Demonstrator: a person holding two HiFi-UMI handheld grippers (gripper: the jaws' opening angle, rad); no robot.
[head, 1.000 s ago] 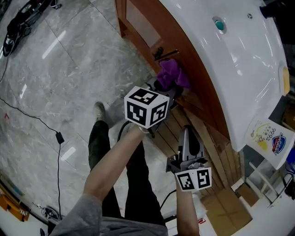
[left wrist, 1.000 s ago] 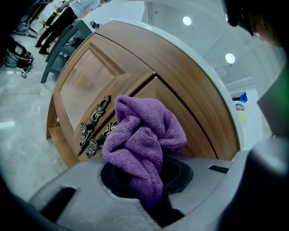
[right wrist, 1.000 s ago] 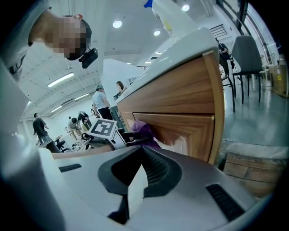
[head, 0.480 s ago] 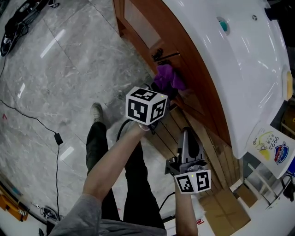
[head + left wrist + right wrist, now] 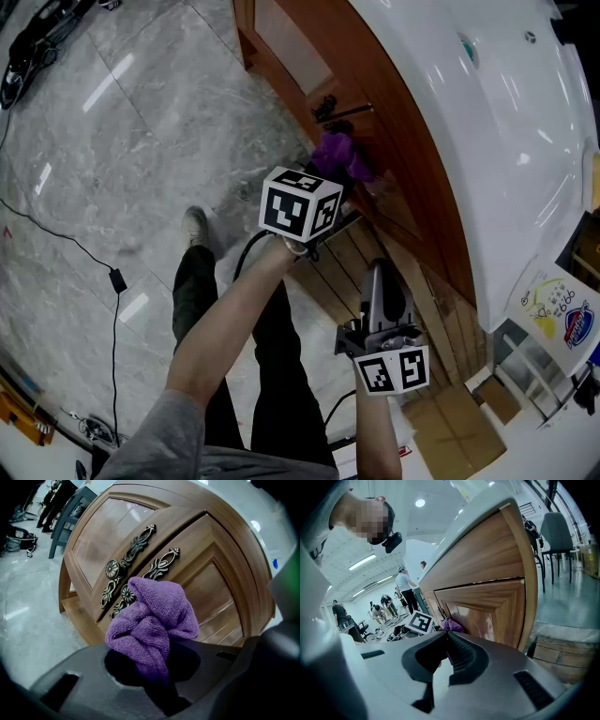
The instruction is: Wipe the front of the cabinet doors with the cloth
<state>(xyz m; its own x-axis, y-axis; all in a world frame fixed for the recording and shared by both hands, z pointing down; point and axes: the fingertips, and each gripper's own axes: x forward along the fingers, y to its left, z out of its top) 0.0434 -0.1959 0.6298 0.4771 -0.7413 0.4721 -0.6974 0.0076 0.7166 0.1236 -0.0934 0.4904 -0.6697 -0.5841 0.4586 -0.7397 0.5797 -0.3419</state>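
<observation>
A purple cloth (image 5: pixel 336 156) is bunched against the brown wooden cabinet door (image 5: pixel 389 141), just below its dark ornate handle (image 5: pixel 339 110). My left gripper (image 5: pixel 326 184) is shut on the cloth and reaches toward the door from the floor side. In the left gripper view the cloth (image 5: pixel 151 620) rises out of the jaws of that gripper (image 5: pixel 157 665) and covers the lower ends of the two door handles (image 5: pixel 131 557). My right gripper (image 5: pixel 379 274) hangs lower and to the right, near the cabinet's base, shut and with nothing in it (image 5: pixel 445 637). From there the cloth (image 5: pixel 453 624) shows against the door (image 5: pixel 492 606).
A white sink counter (image 5: pixel 497 141) overhangs the doors. Slatted wood flooring (image 5: pixel 412 281) lies below the cabinet, with a cardboard box (image 5: pixel 459 412) beside it. A black cable (image 5: pixel 120 279) crosses the marble floor at the left. The person's leg and shoe (image 5: pixel 198 226) stand under my left arm.
My left gripper has slid the cloth a little along the door toward the handles. The right gripper has stayed about where it was.
</observation>
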